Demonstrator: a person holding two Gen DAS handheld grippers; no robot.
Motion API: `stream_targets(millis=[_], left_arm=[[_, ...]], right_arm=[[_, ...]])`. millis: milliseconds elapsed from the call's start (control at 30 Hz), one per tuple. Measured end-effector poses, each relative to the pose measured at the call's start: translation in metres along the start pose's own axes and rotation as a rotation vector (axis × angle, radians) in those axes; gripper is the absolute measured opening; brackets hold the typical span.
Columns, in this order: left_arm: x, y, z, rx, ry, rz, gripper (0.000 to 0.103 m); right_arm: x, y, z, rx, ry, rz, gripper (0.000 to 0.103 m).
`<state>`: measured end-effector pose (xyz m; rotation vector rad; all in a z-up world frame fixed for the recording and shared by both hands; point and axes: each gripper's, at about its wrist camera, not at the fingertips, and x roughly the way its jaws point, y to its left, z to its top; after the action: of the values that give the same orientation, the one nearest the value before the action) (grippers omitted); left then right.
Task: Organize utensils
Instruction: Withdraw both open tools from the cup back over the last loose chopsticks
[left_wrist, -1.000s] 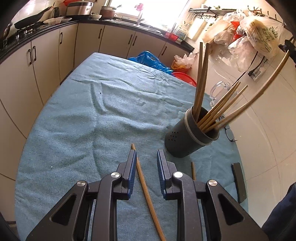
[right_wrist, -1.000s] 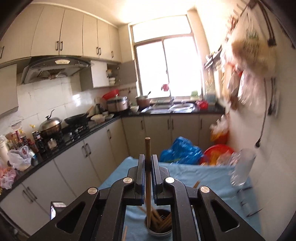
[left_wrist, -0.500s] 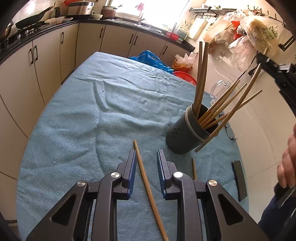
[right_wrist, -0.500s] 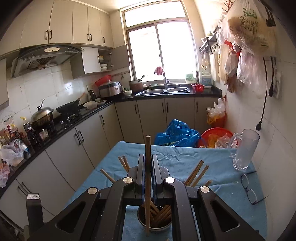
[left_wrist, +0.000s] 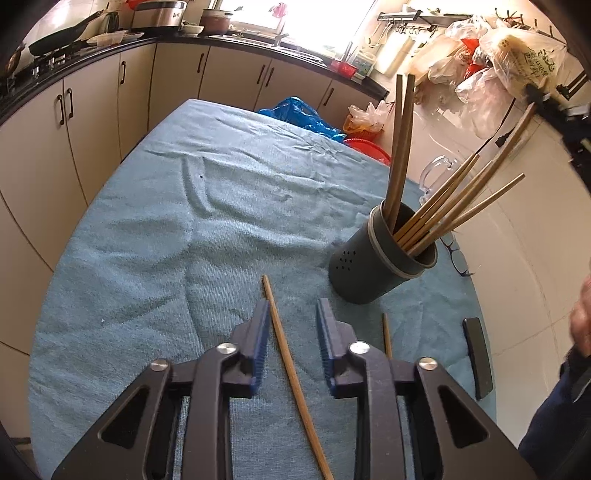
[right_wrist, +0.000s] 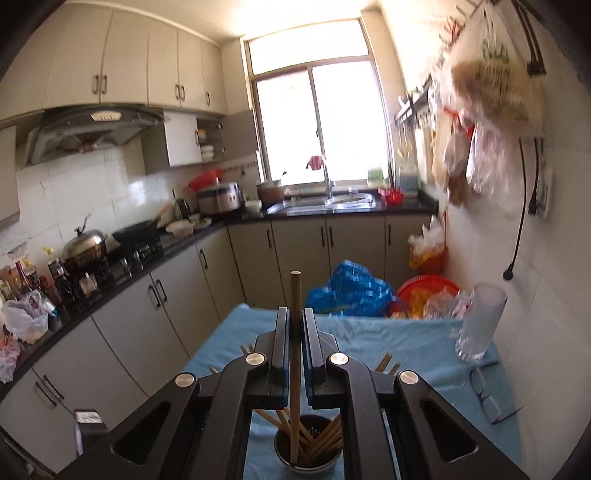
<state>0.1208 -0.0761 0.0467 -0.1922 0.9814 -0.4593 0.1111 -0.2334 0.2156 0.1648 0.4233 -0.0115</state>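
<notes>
Widened since the earlier frame, the left hand-held gripper (left_wrist: 290, 314) is spread around a chopstick (left_wrist: 291, 369) lying on the counter (left_wrist: 147, 240) beside the holder (left_wrist: 373, 269). Another chopstick (right_wrist: 295, 354) is pinched by the right hand-held gripper (right_wrist: 295, 325) and lowered into the holder (right_wrist: 308, 456).

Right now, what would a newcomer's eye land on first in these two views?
The dark holder bristling with chopsticks on the blue cloth. The right gripper pinches one chopstick upright, its lower end in the holder. The left gripper straddles a loose chopstick lying on the cloth.
</notes>
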Motion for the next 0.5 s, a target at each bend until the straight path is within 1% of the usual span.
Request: stream_targets(millis=[100, 167, 200, 233, 267, 367, 500], left_arm=[[0.004, 0.001, -0.001, 0.003, 0.016, 0.005, 0.03], [0.007, 0.002, -0.002, -0.001, 0.028, 0.009, 0.032], [0.008, 0.003, -0.002, -0.005, 0.032, 0.011, 0.032], [0.009, 0.004, -0.002, -0.011, 0.039, 0.014, 0.032], [0.011, 0.006, -0.002, -0.019, 0.047, 0.015, 0.032], [0.017, 0.009, -0.001, -0.044, 0.077, 0.018, 0.032], [0.026, 0.012, -0.004, -0.058, 0.112, 0.032, 0.032]], right_arm=[[0.016, -0.004, -0.013, 0.028, 0.066, 0.033, 0.008], [0.015, -0.009, -0.016, 0.053, 0.084, 0.064, 0.011], [0.011, -0.011, -0.016, 0.054, 0.075, 0.064, 0.014], [0.004, -0.014, -0.016, 0.052, 0.059, 0.06, 0.021], [-0.004, -0.016, -0.016, 0.052, 0.043, 0.058, 0.024], [-0.027, -0.024, -0.022, 0.065, 0.027, 0.066, 0.025], [-0.047, -0.048, -0.056, 0.133, 0.084, 0.092, 0.027]])
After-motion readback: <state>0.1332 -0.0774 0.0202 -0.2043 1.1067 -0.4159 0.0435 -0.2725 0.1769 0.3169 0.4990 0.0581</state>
